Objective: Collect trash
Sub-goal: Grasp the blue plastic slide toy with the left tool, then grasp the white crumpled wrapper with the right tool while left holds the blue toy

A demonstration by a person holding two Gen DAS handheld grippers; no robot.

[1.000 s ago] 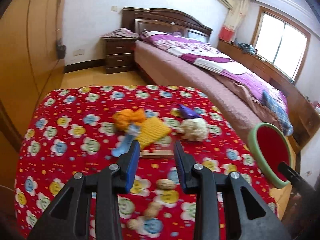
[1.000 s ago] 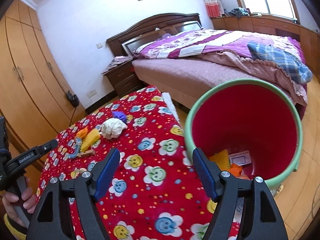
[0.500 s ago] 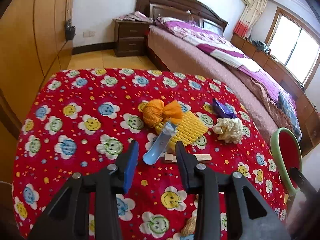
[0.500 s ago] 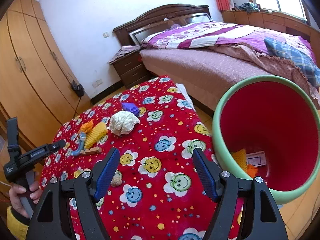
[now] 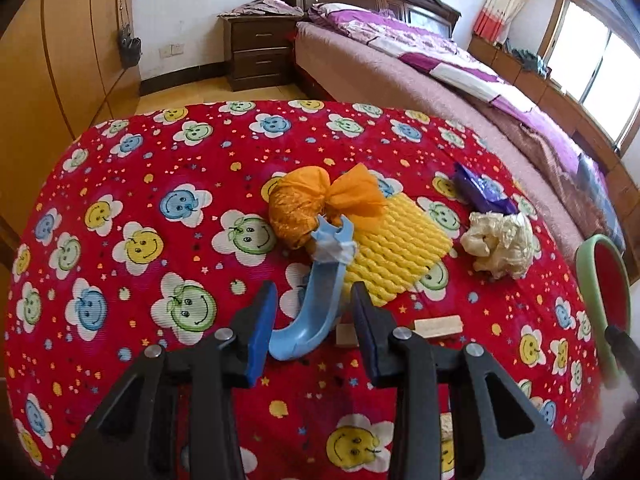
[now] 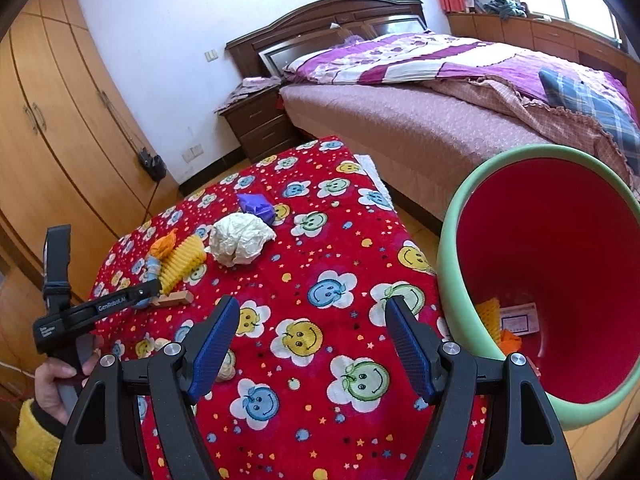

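Here my left gripper (image 5: 313, 322) hangs part open, its pads either side of the blue scoop (image 5: 316, 300) on the red cloth (image 5: 160, 208) — not pressing it. My right gripper (image 6: 312, 344) gapes wide, empty, beside the bin (image 6: 452, 240).

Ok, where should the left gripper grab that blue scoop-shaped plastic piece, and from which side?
Grip the blue plastic piece across its narrow curved middle, coming down from the near side. It runs lengthwise away from the left gripper, whose open jaws already straddle it. The far end lies against the orange bag and yellow foam net.
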